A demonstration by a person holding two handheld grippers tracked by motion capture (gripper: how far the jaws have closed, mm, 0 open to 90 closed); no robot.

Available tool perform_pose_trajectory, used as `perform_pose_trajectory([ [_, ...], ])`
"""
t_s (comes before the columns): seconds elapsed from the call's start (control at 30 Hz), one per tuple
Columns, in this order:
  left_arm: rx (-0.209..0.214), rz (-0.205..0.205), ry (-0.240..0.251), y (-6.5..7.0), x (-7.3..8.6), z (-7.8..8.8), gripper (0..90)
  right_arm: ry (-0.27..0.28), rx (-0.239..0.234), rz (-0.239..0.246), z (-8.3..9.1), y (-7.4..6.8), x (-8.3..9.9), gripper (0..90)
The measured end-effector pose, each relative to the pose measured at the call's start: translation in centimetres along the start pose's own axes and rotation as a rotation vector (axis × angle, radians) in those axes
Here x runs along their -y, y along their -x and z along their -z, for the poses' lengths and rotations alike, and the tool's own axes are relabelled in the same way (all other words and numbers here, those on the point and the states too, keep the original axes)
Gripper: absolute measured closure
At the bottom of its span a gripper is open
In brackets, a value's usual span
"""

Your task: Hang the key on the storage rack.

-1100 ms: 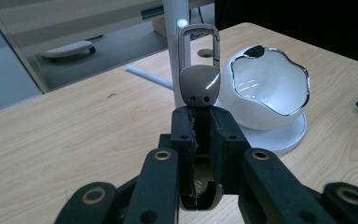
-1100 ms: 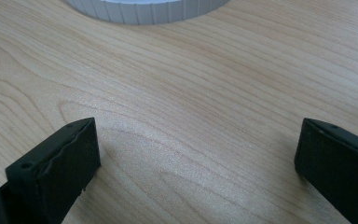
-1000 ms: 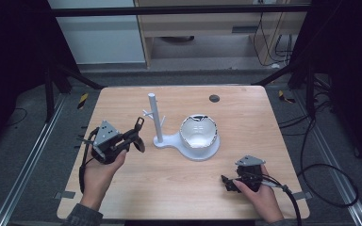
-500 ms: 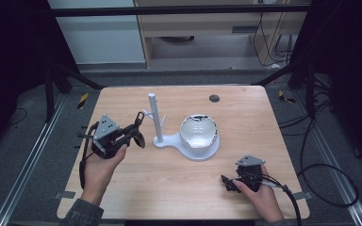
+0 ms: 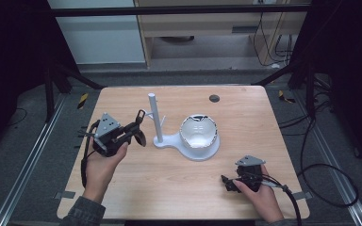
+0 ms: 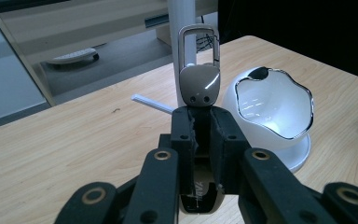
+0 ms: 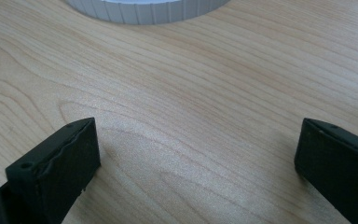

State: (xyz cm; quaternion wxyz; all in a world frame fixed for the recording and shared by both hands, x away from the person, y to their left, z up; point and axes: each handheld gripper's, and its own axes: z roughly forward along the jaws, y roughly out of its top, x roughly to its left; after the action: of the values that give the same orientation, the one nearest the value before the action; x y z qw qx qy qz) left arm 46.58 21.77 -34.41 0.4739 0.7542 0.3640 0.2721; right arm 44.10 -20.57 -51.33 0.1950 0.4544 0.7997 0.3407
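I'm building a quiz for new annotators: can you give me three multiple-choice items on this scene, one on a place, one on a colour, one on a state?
1. Where is the white plastic stand with upright post?
A. table middle
B. floor
C. shelf

2. What colour is the round bowl-shaped dish on the stand's base?
A. red
B. white
C. green

3. How is the left gripper?
A. open, empty
B. lying on the table
C. shut on the grey metal carabiner key fob

Key: 1 A, it stands mid-tabletop; 2 B, glossy white; 3 C, jaws clamp the fob.

No readable text, label, brand or number on anything here.
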Motion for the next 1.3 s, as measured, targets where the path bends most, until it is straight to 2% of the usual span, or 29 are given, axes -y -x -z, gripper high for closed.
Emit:
perform_pose_trajectory([
  [0.1,0.001,-0.003,-0.014,-0.1,0.1,-0.3,80.2,0.0,0.0,0.0,0.0,0.0,0.0,0.4],
  [0.4,-0.001,0.008,-0.01,-0.2,0.2,-0.7,80.1,0.0,0.0,0.0,0.0,0.0,0.0,0.5],
  [0.5,0.001,-0.002,-0.017,-0.1,0.3,-1.0,80.1,0.0,0.0,0.001,0.0,0.0,0.0,0.5],
  [0.77,0.003,0.011,-0.027,-0.4,0.5,-1.6,80.1,0.0,0.001,0.0,0.0,0.0,0.0,0.5],
  [1.3,0.008,0.013,-0.052,-0.3,0.8,-3.5,80.1,0.0,0.0,0.0,0.0,0.0,0.0,0.4],
])
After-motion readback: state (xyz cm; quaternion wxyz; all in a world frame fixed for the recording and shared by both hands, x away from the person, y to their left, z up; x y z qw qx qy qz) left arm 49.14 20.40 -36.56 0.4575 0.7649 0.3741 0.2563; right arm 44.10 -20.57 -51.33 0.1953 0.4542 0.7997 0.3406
